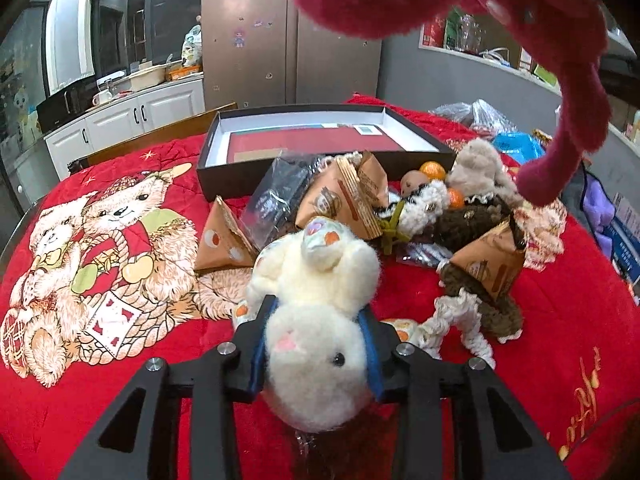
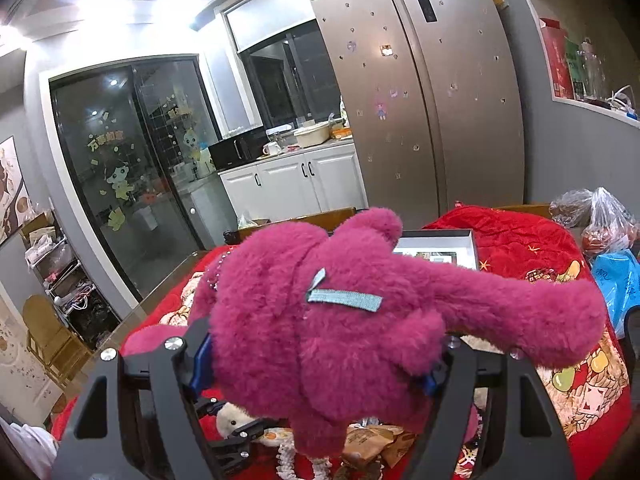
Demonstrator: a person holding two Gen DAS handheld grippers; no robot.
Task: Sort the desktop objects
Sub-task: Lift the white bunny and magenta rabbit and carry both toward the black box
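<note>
White plush [image 1: 316, 320] fluffy in left claw [image 1: 316, 344]; magenta plush [image 2: 340, 328], perhaps bear, in right claw [image 2: 320, 360].

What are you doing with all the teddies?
Sorting toys on the red blanket. The left gripper is squeezing a white plush low over the blanket, and the right gripper is holding a pink plush up in the air above the pile. A black box sits open behind brown snack packets, oranges and more plush toys.
</note>
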